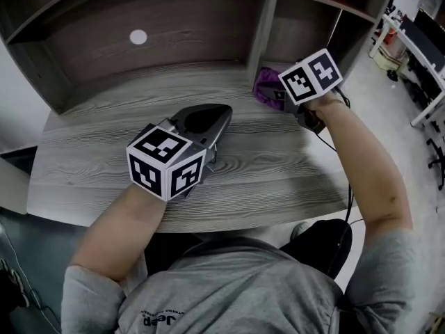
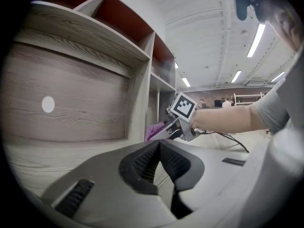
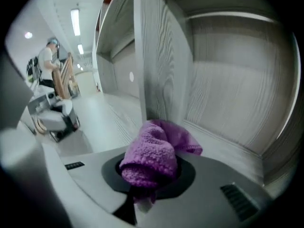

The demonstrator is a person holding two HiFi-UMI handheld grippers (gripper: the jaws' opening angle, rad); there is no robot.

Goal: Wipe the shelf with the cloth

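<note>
A purple cloth [image 1: 264, 85] is bunched between the jaws of my right gripper [image 1: 277, 97], which is shut on it. The cloth [image 3: 152, 156] sits at the foot of the shelf unit's upright divider [image 3: 159, 65], at the mouth of the right-hand compartment [image 3: 228, 94]. My left gripper [image 1: 221, 113] lies low over the grey wood desk surface [image 1: 278, 165] in the middle, jaws shut with nothing between them [image 2: 159, 146]. From the left gripper view, the right gripper [image 2: 164, 129] and the cloth [image 2: 154, 129] show beside the divider [image 2: 137, 103].
The back panel of the left compartment carries a white round sticker [image 1: 138, 37]. Upper shelves [image 2: 85, 42] overhang the desk. The desk's front edge [image 1: 208, 225] runs just before the person's body. White desks and chairs [image 1: 424, 40] stand at right; a person [image 3: 47, 61] is far off.
</note>
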